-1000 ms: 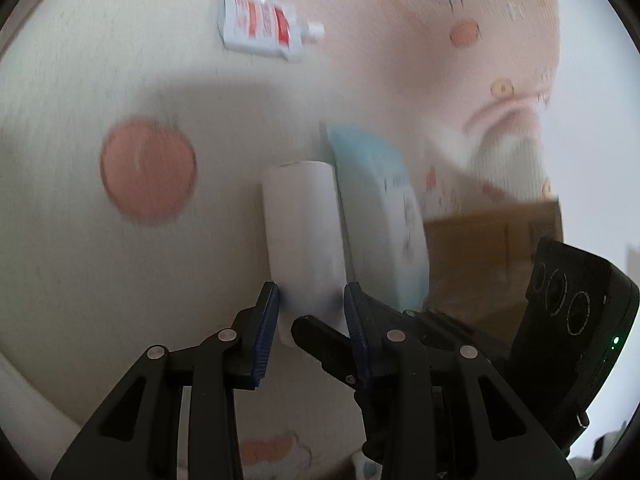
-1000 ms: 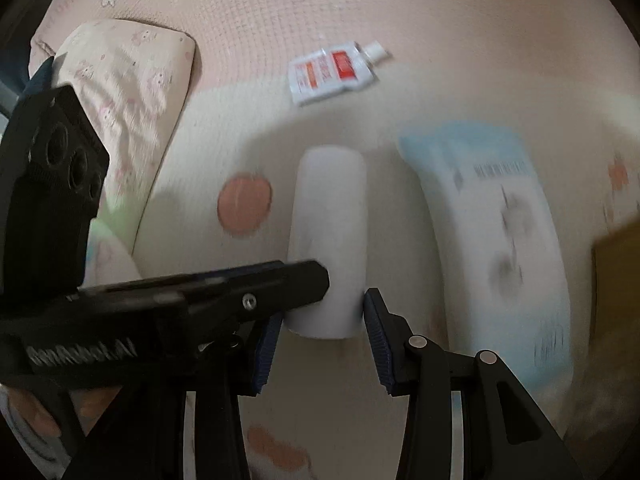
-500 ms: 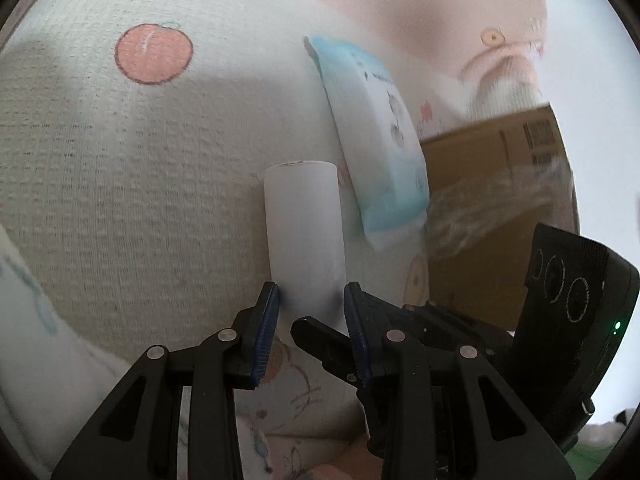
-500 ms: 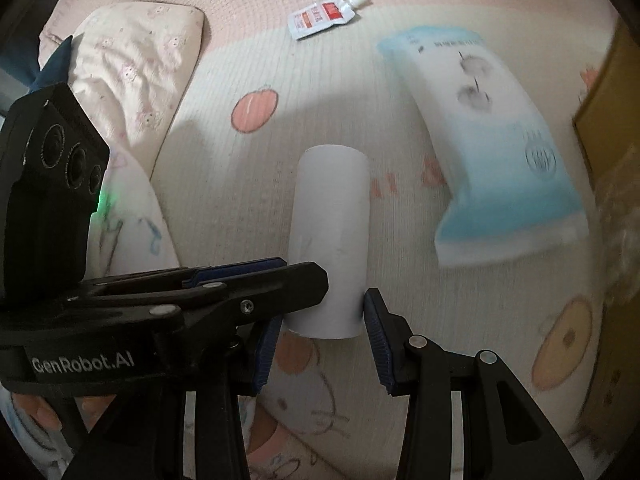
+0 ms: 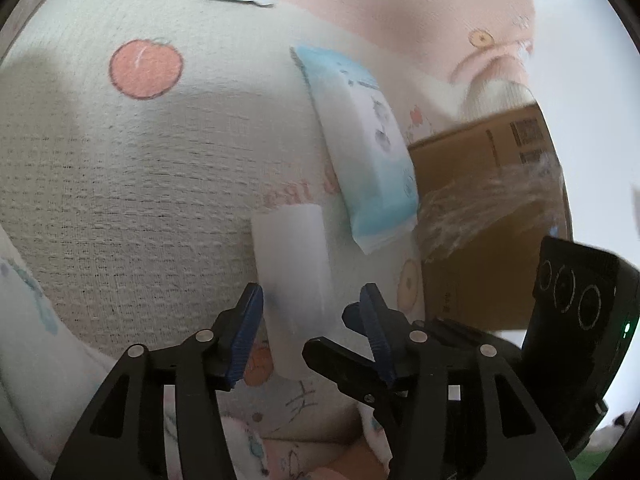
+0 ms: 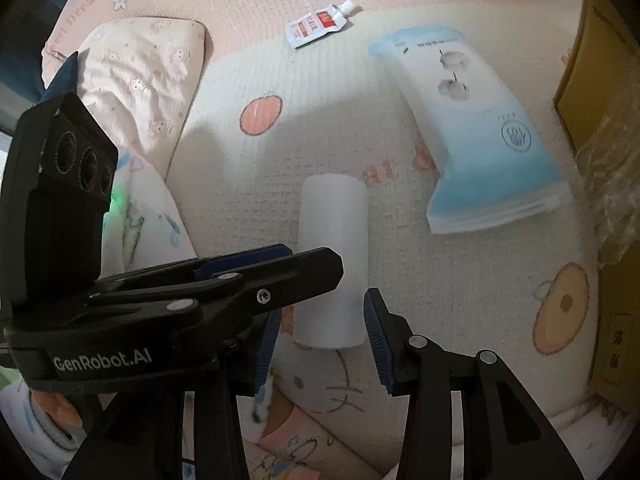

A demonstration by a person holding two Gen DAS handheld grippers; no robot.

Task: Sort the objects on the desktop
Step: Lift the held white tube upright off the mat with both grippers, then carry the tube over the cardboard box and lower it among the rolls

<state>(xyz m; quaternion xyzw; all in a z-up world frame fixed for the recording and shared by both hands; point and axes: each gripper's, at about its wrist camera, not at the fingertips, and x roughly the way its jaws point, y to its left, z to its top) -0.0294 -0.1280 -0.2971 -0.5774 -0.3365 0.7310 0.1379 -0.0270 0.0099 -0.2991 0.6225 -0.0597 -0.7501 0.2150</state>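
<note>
A white roll (image 5: 292, 260) hangs over the patterned bedspread, pointing away from both cameras. My left gripper (image 5: 311, 312) straddles its near end. Its jaws are opening, and a gap shows between the right pad and the roll. My right gripper (image 6: 322, 330) is shut on the same roll (image 6: 334, 256) at its near end. The left gripper's black fingers (image 6: 304, 272) cross in front of the roll from the left. A blue and white tissue pack (image 6: 472, 132) lies to the right of the roll. A small red and white sachet (image 6: 318, 26) lies farther off.
A cardboard box (image 5: 492, 208) with crinkled clear film stands at the right, just past the tissue pack (image 5: 360, 140). A pale pillow (image 6: 136, 80) lies at the far left. The bedspread (image 5: 120, 200) with peach prints stretches to the left of the roll.
Both grippers carried the roll away from the sachet and closer to the cardboard box. The left jaws, which had been pressed on the roll, have spread wider.
</note>
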